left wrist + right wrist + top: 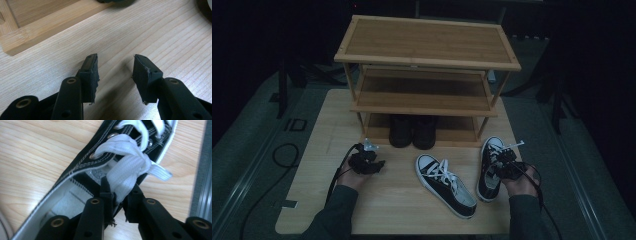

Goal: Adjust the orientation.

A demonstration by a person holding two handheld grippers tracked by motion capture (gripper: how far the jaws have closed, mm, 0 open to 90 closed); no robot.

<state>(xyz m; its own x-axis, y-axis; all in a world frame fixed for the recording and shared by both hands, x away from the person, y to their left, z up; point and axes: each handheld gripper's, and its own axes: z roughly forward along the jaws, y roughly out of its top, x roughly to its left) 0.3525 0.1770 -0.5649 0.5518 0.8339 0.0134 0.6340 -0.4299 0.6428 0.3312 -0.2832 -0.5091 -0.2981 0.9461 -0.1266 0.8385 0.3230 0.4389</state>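
So the right-hand sneaker (pixel 490 170) sits near the table's (pixel 337 135) right edge, toe toward the shoe rack (pixel 427 60), and our right gripper (pixel 117 195) has its jaws pinched together on the white lace bundle (pixel 130 170) right at the top of the tongue. In the high view that gripper (pixel 507 162) hangs over the shoe's opening. The other sneaker (pixel 445 185) lies just beside it toward the middle, angled, not touching it. Over on the left, our left gripper (pixel 115 72) has its jaws apart with nothing between them, just bare wood under it, close to the rack's bottom frame. A pair of dark boots (pixel 413 131) sits on the lowest shelf.
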